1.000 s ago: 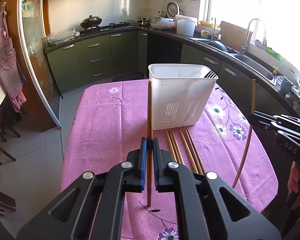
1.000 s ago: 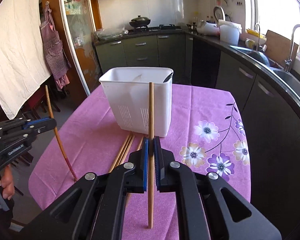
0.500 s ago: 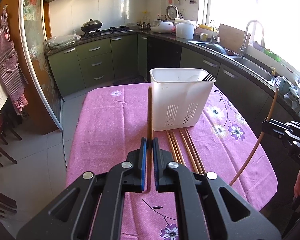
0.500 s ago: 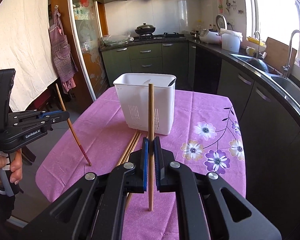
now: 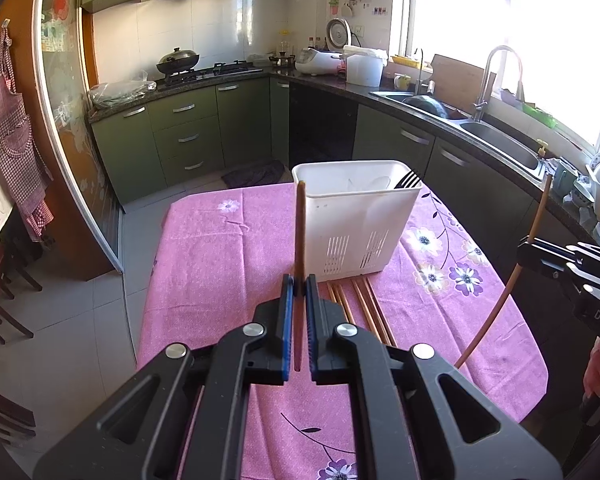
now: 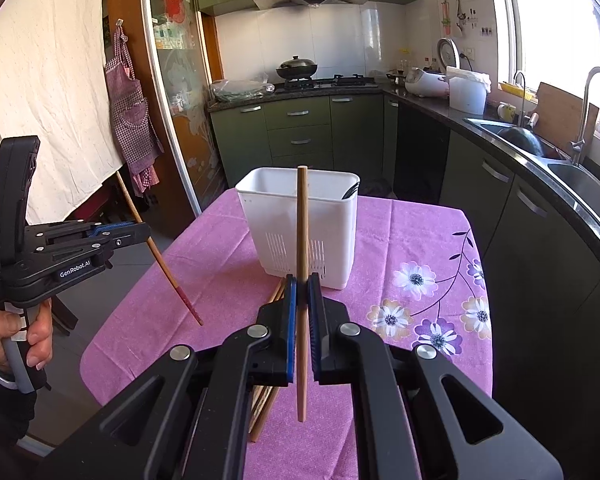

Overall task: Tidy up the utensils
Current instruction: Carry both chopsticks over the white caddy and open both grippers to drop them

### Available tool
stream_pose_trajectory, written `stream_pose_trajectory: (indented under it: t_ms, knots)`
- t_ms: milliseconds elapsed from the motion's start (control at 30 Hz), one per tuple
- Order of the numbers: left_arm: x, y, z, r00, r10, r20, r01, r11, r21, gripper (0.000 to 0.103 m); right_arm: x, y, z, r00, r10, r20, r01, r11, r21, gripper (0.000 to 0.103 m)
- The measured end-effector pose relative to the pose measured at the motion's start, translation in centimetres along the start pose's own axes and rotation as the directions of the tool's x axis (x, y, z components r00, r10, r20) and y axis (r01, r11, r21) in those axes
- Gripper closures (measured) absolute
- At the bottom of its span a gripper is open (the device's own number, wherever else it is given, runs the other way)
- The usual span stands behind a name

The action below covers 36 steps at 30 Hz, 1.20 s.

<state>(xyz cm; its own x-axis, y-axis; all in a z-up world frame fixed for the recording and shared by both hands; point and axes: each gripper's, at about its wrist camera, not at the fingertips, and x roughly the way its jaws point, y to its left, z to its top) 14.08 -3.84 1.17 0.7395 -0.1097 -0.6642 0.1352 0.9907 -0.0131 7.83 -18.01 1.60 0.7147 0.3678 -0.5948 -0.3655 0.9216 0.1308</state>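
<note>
A white slotted utensil holder [image 5: 354, 224] stands on the pink floral table and also shows in the right wrist view [image 6: 300, 224]. A dark fork [image 5: 408, 180] sticks out of it. Several wooden chopsticks [image 5: 360, 308] lie on the cloth in front of it. My left gripper [image 5: 297, 284] is shut on an upright wooden chopstick [image 5: 300, 232], high above the table. My right gripper [image 6: 300, 282] is shut on another upright chopstick [image 6: 302, 224]. The left gripper with its tilted chopstick [image 6: 156, 252] shows at the left of the right wrist view. The right gripper [image 5: 528, 244] shows at the right edge of the left wrist view.
The table [image 5: 220, 248] has a pink flowered cloth. Green kitchen cabinets [image 5: 188, 136], a stove with a wok [image 5: 178, 58] and a sink [image 5: 496, 136] run behind and to the right. Chairs [image 5: 4, 304] stand at the far left.
Both grippers have risen and drawn back from the table, each keeping its chopstick. The holder now looks smaller and lower in both views.
</note>
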Motion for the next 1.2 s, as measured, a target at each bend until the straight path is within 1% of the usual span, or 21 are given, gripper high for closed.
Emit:
stream_pose_trajectory:
  t_ms: [100, 267, 400, 533, 700, 767, 800, 933, 1000, 1100, 1200]
  knots:
    - [-1.0, -0.1, 1.9, 1.0, -0.023, 0.017, 0.023, 1.0, 0.003, 0.097, -0.9, 0.0, 1.9, 0.999, 0.01, 0.031, -0.01, 1.0, -0.002, 0.096]
    - [-3.3, -0.9, 6.6, 0.995, -0.043, 0.086, 0.04, 0.999, 0.028, 0.097, -2.0, -0.2, 5.2, 0.997, 0.014, 0.08, -0.013, 1.0, -0.004, 0.096]
    - [-4.5, -1.6, 10.3, 0.988, -0.043, 0.147, 0.038, 0.999, 0.037, 0.097, -2.3, -0.8, 8.0, 0.993, 0.024, 0.117, -0.025, 1.0, 0.004, 0.096]
    - [-4.4, -2.1, 13.6, 0.981, -0.045, 0.19, 0.039, 0.999, 0.034, 0.097, -2.9, -1.5, 11.5, 0.982, 0.033, 0.183, -0.038, 0.999, 0.022, 0.096]
    - [-2.9, -2.7, 16.4, 0.969, -0.03, 0.244, 0.025, 0.999, 0.025, 0.097, -3.0, -2.4, 15.1, 0.965, 0.045, 0.257, -0.058, 0.997, 0.046, 0.096]
    - [-1.4, -3.0, 16.8, 0.971, -0.028, 0.238, 0.022, 0.999, 0.026, 0.097, -2.8, -2.7, 16.0, 0.962, 0.037, 0.269, -0.052, 0.997, 0.051, 0.096]
    - [-0.3, -3.1, 16.9, 0.974, -0.022, 0.224, 0.016, 1.0, 0.026, 0.097, -2.6, -2.8, 16.4, 0.961, 0.029, 0.274, -0.045, 0.998, 0.052, 0.096]
    - [4.0, -3.0, 15.9, 0.991, -0.012, 0.133, 0.01, 1.0, 0.013, 0.097, -1.2, -3.5, 17.5, 0.959, 0.01, 0.284, -0.03, 0.997, 0.068, 0.096]
    - [5.9, -3.0, 15.0, 0.996, -0.004, 0.087, 0.003, 1.0, 0.013, 0.097, -0.3, -4.1, 18.0, 0.956, -0.004, 0.292, -0.02, 0.997, 0.08, 0.096]
    - [7.8, -2.9, 13.6, 1.0, -0.004, 0.024, 0.003, 1.0, 0.026, 0.097, 1.3, -4.8, 18.5, 0.957, -0.008, 0.289, -0.022, 0.995, 0.1, 0.096]
    - [8.6, -2.8, 12.5, 1.0, -0.001, -0.005, 0.001, 0.999, 0.037, 0.096, 3.3, -5.4, 18.8, 0.962, -0.017, 0.271, -0.013, 0.994, 0.109, 0.096]
